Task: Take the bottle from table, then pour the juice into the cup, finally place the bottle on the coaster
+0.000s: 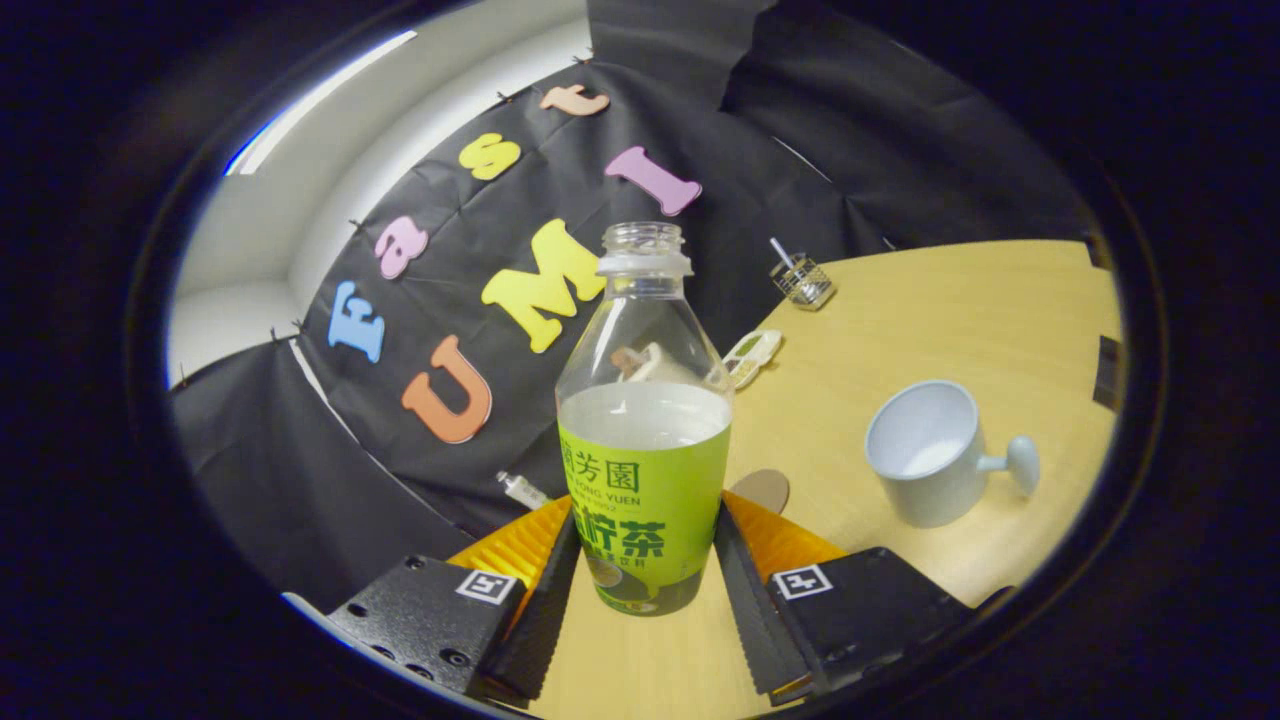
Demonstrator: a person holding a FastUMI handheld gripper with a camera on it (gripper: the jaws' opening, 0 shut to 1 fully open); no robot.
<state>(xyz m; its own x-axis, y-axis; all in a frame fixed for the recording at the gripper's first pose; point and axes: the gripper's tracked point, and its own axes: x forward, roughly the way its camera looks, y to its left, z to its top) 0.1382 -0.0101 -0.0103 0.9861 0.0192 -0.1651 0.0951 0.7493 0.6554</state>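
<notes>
The gripper (645, 560) clasps the bottle (645, 430), both fingers pressed to its green label; the uncapped bottle stands upright between them at twelve o'clock. The coaster (762, 489) lies just beyond at one o'clock. The white cup (925, 450) sits on the table (960, 320) at two o'clock.

A staged recording booth, not a lived-in room.

Black cloth (300, 480) pinned up as a wall stands directly behind a pale wooden table (960, 320); above the cloth, plain white wall and a ceiling light strip (320, 100). On the table, sparse props: a cup (925, 450), a wire holder (803, 281).
</notes>
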